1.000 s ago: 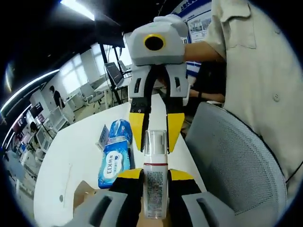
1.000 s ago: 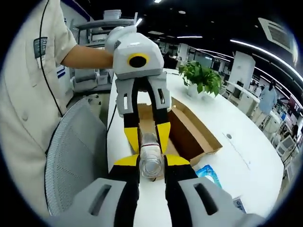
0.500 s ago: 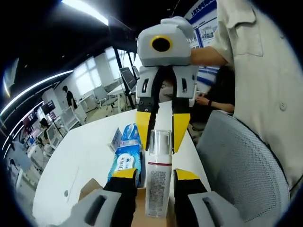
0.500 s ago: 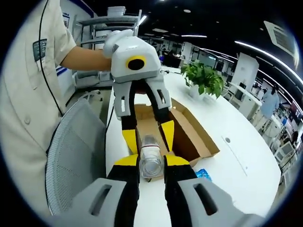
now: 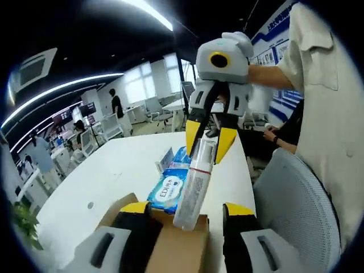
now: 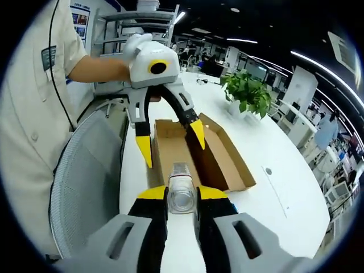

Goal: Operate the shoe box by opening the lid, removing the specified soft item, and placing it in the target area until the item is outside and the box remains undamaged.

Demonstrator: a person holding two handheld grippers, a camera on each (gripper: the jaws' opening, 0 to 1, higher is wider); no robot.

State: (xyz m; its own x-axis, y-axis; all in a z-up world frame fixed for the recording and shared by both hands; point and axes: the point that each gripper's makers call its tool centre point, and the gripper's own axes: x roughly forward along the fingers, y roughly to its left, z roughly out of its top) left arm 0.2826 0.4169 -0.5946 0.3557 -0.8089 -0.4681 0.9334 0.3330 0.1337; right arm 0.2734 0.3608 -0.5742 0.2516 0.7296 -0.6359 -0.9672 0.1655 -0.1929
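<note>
We see right gripper (image 6: pixel 182 200) clamped on the bottle (image 6: pixel 181 193); left gripper (image 6: pixel 170 145) jaws spread wide, above open shoe box (image 6: pixel 227 165)

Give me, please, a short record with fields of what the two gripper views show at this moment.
held item: clear bottle with white label
holder: right gripper, jaws shut on the bottle's top end
left gripper: jaws spread wide, touching nothing
box: open cardboard shoe box on the white table, bottle above it
beside box: blue wipes packs
chair: grey mesh chair at the table edge
background: potted plant, a person's sleeve
</note>
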